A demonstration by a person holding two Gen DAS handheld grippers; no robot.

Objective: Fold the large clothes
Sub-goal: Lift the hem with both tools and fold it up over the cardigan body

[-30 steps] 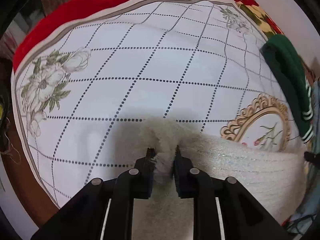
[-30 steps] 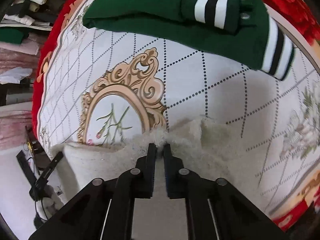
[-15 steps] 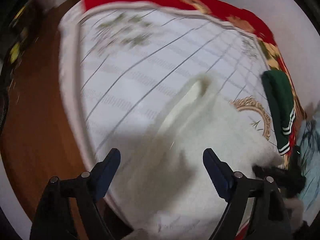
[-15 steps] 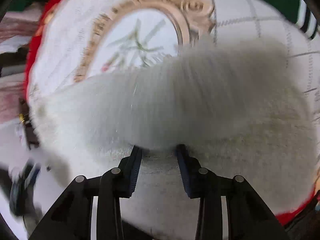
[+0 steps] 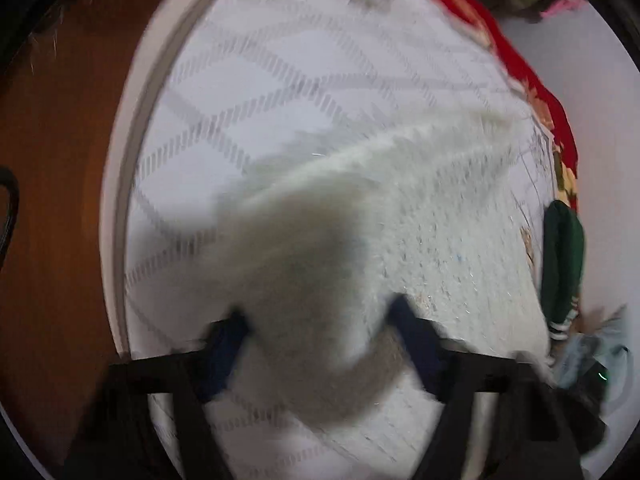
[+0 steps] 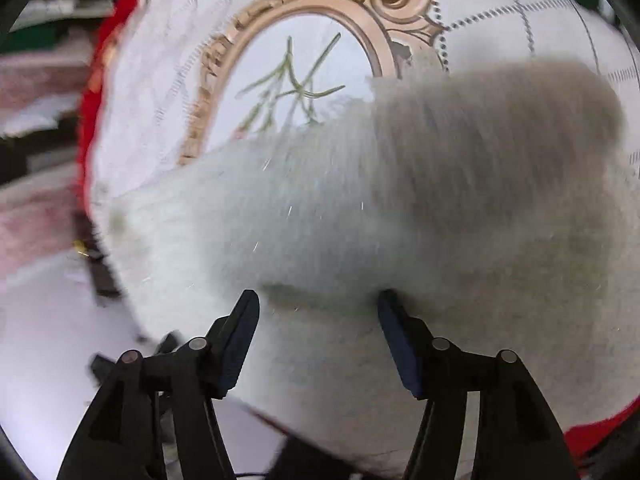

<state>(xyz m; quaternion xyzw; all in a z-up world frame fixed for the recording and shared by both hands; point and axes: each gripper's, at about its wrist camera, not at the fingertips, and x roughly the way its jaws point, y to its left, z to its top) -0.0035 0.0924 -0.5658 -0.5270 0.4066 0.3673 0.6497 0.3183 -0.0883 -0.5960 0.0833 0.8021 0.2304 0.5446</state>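
Note:
A fuzzy white garment lies on the bed, blurred by motion; it also shows in the right wrist view. My left gripper is open, its jaws wide apart, with a fold of the garment lying between and under them. My right gripper is open too, its jaws apart just above the garment's near edge. Neither holds the cloth.
The white checked bedspread with a gold oval frame print covers the bed, edged in red. A folded green garment lies at the right edge. Brown floor lies to the left.
Both grippers let go of the white garment and opened wide. Both have swung and pulled back, and the garment has dropped onto the bedspread.

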